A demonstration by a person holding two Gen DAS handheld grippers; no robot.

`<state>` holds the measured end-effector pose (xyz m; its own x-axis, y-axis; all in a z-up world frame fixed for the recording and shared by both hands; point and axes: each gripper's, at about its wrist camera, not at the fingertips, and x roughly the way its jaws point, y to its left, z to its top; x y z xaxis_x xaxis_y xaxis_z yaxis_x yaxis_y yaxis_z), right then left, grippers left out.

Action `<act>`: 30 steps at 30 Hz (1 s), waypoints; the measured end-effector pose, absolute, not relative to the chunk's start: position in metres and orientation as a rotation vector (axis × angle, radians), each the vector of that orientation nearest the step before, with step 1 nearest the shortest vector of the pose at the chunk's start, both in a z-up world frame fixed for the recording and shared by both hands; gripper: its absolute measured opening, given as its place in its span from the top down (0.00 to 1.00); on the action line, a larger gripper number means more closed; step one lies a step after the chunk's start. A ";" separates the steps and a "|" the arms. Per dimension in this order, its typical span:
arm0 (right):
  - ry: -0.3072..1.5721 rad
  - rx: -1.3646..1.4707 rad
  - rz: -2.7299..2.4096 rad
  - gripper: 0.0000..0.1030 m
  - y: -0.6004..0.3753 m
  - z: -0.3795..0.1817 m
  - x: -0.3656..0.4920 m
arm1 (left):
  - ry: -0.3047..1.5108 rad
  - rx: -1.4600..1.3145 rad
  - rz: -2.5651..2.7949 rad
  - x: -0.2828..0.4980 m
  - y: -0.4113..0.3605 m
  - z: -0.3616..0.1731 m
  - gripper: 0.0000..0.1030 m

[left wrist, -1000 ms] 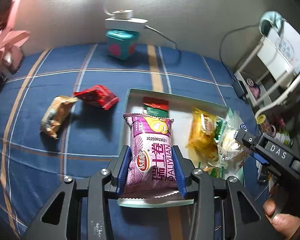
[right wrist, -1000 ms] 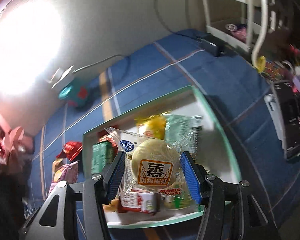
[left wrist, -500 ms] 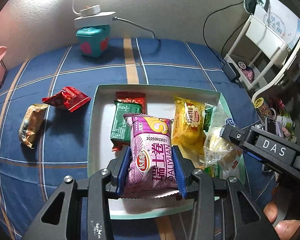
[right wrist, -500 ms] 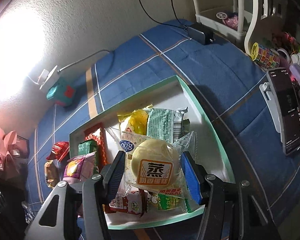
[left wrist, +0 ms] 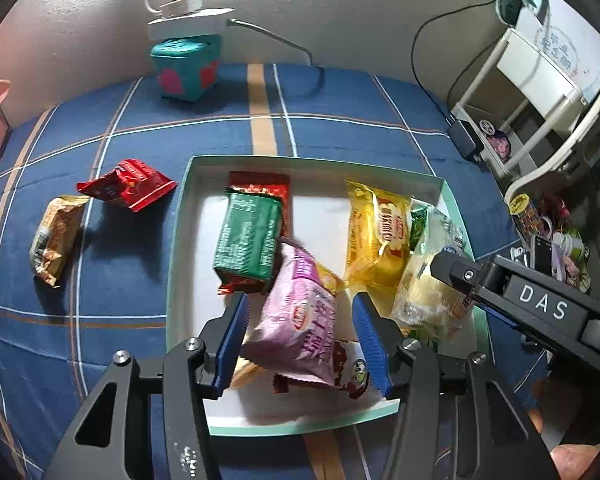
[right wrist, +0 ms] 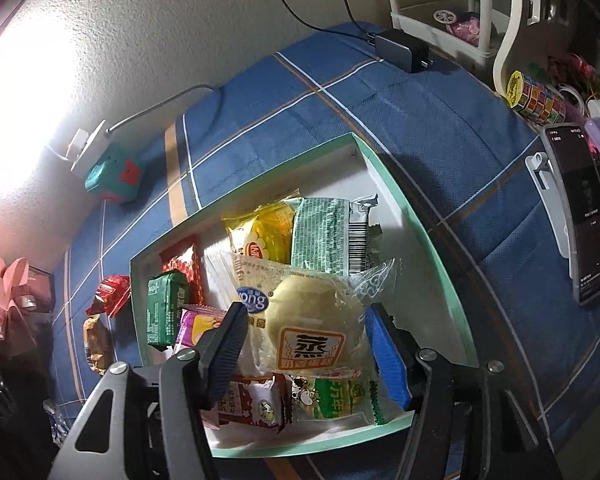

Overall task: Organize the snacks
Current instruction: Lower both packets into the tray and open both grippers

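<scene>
A white tray with a mint rim [left wrist: 180,240] lies on the blue checked cloth and holds several snack packets. My left gripper [left wrist: 300,340] hovers over the tray's near end with its jaws opening. The purple snack bag [left wrist: 300,312] lies tilted between the pads, free of both, resting on other packets. My right gripper [right wrist: 306,344] is over the tray's right side, jaws opening too. The clear bun packet [right wrist: 312,320] sits loose between its pads on the pile. A red packet [left wrist: 128,186] and a gold packet [left wrist: 54,236] lie on the cloth left of the tray.
In the tray are a green packet [left wrist: 248,240] and a yellow packet [left wrist: 380,232]. A teal box [left wrist: 186,68] under a power strip stands by the wall. A white rack [left wrist: 540,92], a charger [right wrist: 402,50] and a phone [right wrist: 580,216] are to the right.
Both grippers came lower over the tray. The left jaws spread and the purple bag dropped out, tilting. The right jaws widened and the bun packet slipped loose.
</scene>
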<state>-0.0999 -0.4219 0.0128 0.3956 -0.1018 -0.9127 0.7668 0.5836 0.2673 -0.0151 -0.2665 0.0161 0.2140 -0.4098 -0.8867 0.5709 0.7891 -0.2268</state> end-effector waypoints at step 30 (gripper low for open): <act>0.995 0.604 -0.591 0.00 -0.376 0.024 -0.094 | 1.142 0.145 -0.299 0.035 -0.160 0.022 0.04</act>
